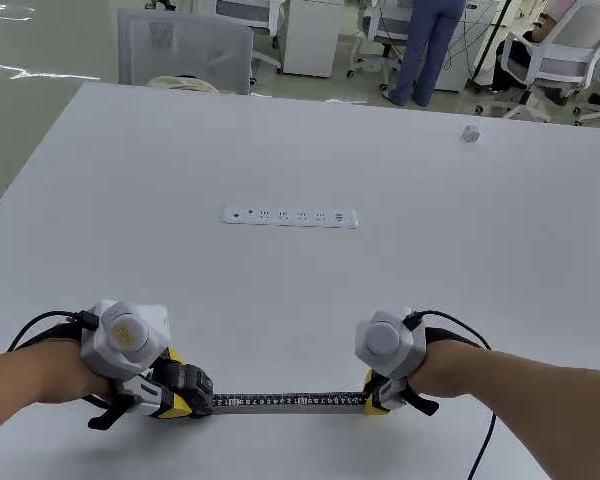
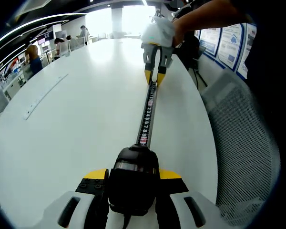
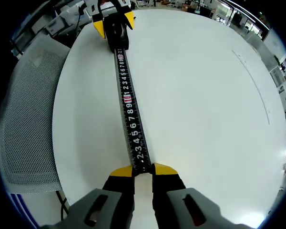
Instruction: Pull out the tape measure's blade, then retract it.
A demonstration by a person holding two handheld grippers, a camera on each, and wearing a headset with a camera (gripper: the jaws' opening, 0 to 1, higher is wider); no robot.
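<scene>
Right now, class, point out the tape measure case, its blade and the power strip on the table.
tape measure case point(image 2: 133, 183): left gripper view, on top of the black housing.
blade point(image 3: 129, 114): right gripper view, mid-length on the numbered face.
power strip point(image 1: 291, 216): head view, on its middle sockets.

I'm looking into an open-plan office (possibly a lab run like one): a long white table point(image 1: 400, 170) with a power strip point(image 1: 291, 216) on it, a grey mesh chair point(image 1: 184, 50), swivel chairs point(image 1: 578, 45) on castors, a white cabinet point(image 1: 312, 38), wall posters point(image 2: 229, 43).

We've open tabletop point(image 1: 160, 170) ahead; a power strip point(image 1: 291, 216) lies at twelve o'clock, well beyond the stretched blade point(image 1: 290, 402).
</scene>
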